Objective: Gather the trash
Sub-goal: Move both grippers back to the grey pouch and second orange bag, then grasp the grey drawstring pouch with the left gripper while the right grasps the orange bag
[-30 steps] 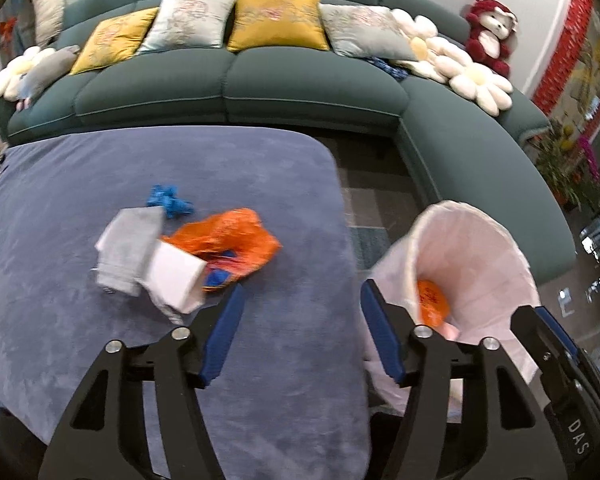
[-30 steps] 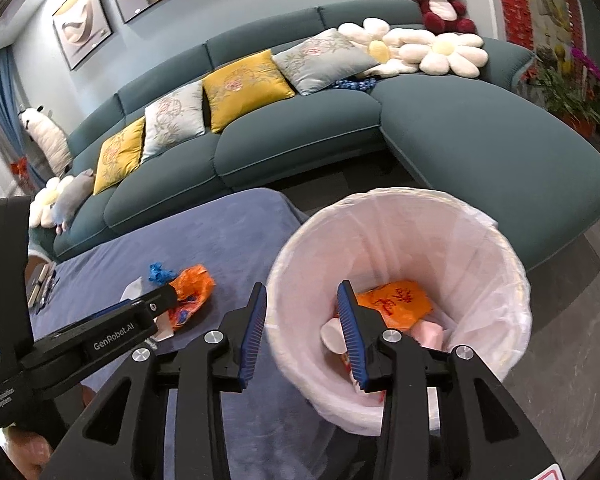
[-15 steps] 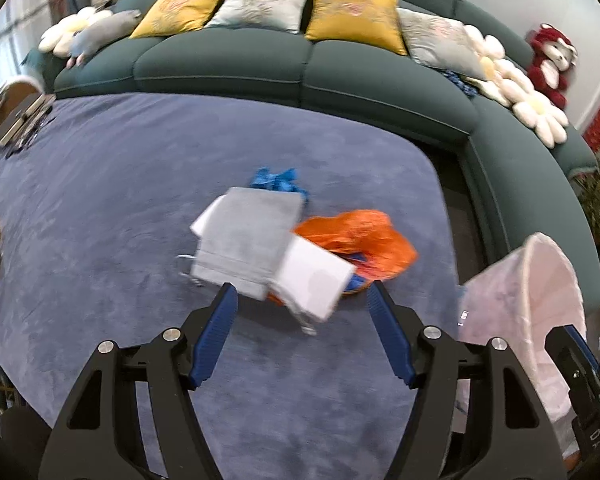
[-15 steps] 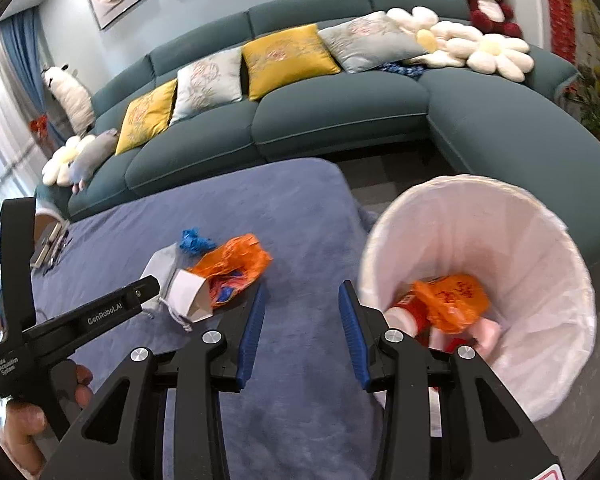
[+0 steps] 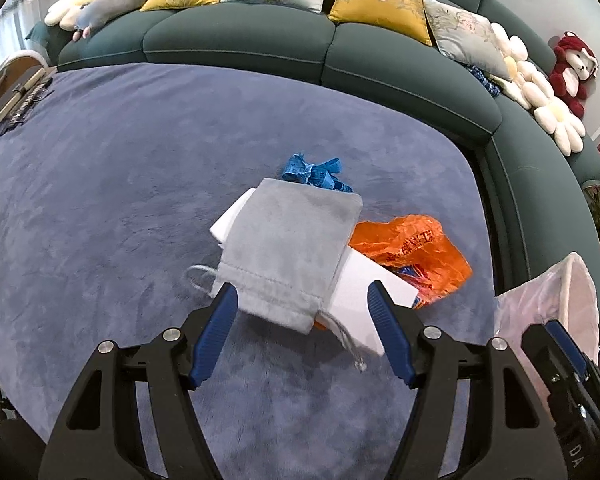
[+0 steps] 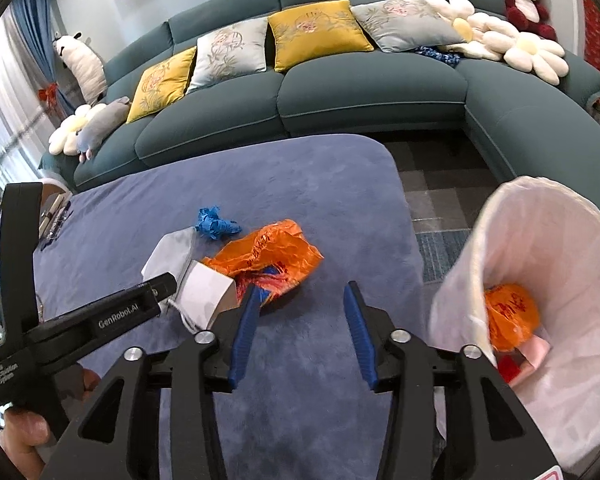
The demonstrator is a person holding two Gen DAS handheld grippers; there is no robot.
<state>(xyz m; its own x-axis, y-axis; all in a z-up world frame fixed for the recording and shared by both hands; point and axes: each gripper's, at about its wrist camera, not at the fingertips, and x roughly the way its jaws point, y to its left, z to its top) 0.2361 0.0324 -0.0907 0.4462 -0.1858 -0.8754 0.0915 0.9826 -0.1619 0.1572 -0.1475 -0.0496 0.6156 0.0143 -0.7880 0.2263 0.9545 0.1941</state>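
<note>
A small pile of trash lies on the blue-grey plush table (image 5: 100, 200): a grey drawstring pouch (image 5: 288, 248), white card pieces (image 5: 360, 284), an orange plastic bag (image 5: 412, 256) and a crumpled blue scrap (image 5: 312, 172). My left gripper (image 5: 300, 304) is open, its blue pads either side of the pouch's near edge without pressing it. The right gripper (image 6: 300, 300) hovers just in front of the orange bag (image 6: 268, 256); its jaws are opening with nothing between them. The white-lined bin (image 6: 540, 280) at the right holds an orange bag (image 6: 510, 316) and pink scraps.
A curved dark-green sofa (image 6: 340, 92) with yellow and grey cushions wraps behind and to the right of the table. Plush toys sit along it. Small items lie at the table's far left edge (image 5: 16, 96). A hand (image 6: 24, 432) holds the left gripper.
Both grippers swung left from the bin toward the trash pile and dropped lower. The left one now straddles the grey pouch. The right gripper's jaws have widened.
</note>
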